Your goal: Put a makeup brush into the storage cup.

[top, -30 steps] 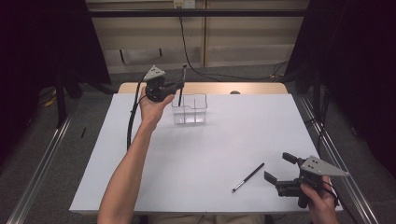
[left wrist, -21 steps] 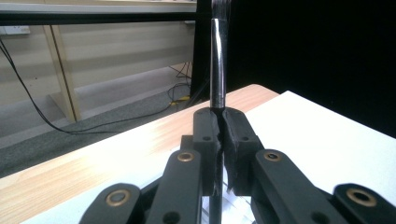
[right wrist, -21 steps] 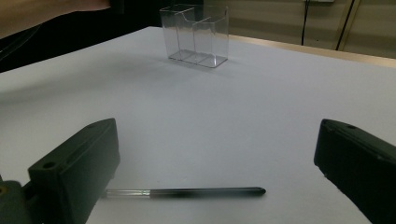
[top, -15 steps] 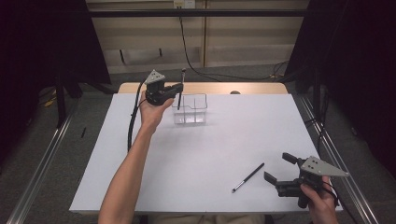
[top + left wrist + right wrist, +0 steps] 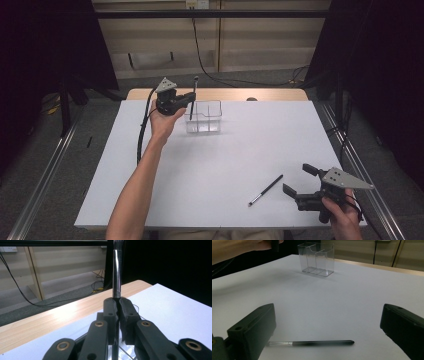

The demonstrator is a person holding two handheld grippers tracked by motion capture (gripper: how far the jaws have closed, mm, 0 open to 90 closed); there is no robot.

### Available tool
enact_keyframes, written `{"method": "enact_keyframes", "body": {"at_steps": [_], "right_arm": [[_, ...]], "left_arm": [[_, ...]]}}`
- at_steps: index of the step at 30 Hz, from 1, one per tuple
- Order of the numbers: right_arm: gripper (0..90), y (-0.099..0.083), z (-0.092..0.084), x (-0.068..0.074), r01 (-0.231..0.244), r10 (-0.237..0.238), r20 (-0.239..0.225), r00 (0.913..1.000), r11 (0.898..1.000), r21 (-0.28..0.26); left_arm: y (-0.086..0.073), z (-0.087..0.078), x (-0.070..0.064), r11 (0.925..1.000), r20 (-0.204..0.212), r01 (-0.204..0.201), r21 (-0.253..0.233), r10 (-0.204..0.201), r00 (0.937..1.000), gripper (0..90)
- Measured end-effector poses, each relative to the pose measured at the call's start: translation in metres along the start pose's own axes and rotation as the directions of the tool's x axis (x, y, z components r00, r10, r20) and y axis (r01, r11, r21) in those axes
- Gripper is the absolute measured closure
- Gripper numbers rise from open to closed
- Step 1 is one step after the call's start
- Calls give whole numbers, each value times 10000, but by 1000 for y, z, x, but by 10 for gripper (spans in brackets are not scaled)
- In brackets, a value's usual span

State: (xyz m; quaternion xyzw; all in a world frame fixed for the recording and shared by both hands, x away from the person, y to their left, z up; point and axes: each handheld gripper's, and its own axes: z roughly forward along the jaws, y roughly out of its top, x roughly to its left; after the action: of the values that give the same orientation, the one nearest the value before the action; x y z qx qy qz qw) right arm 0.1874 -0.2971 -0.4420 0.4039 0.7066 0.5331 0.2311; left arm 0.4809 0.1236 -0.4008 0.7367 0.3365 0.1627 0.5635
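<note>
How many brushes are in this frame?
2. One brush stands upright in the shut left gripper, at the clear box. The other lies flat on the table before the open right gripper.

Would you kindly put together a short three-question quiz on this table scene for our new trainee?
1. True or false: the left gripper is shut on an upright brush.
2. Where does the second brush lie? A. inside the clear box B. flat on the white table in front of the right gripper C. on the floor
3. How do the right gripper's jaws stand?

Key
1. True.
2. B.
3. Wide open, with nothing between the pads; the second brush lies just ahead of them.
</note>
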Motion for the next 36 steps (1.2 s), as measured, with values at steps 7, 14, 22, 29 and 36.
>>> {"method": "enact_keyframes", "body": {"at_steps": [7,14,22,29,36], "right_arm": [[0,0,0,0,3,-3,-27,10000,10000,14],[0,0,0,0,-4,4,-18,10000,10000,4],[0,0,0,0,-7,7,-20,10000,10000,-1],[0,0,0,0,23,-23,-15,10000,10000,10],[0,0,0,0,25,-25,-6,10000,10000,-7]], "left_arm": [[-6,1,2,9998,-71,0,209,2,10000,845],[-7,0,0,9996,-74,-132,242,134,9999,844],[-11,1,3,9994,-114,13,339,-9,9999,844],[-13,2,3,9994,-119,38,337,-34,9999,840],[-13,0,4,9994,-158,153,319,-148,9998,811]]}}
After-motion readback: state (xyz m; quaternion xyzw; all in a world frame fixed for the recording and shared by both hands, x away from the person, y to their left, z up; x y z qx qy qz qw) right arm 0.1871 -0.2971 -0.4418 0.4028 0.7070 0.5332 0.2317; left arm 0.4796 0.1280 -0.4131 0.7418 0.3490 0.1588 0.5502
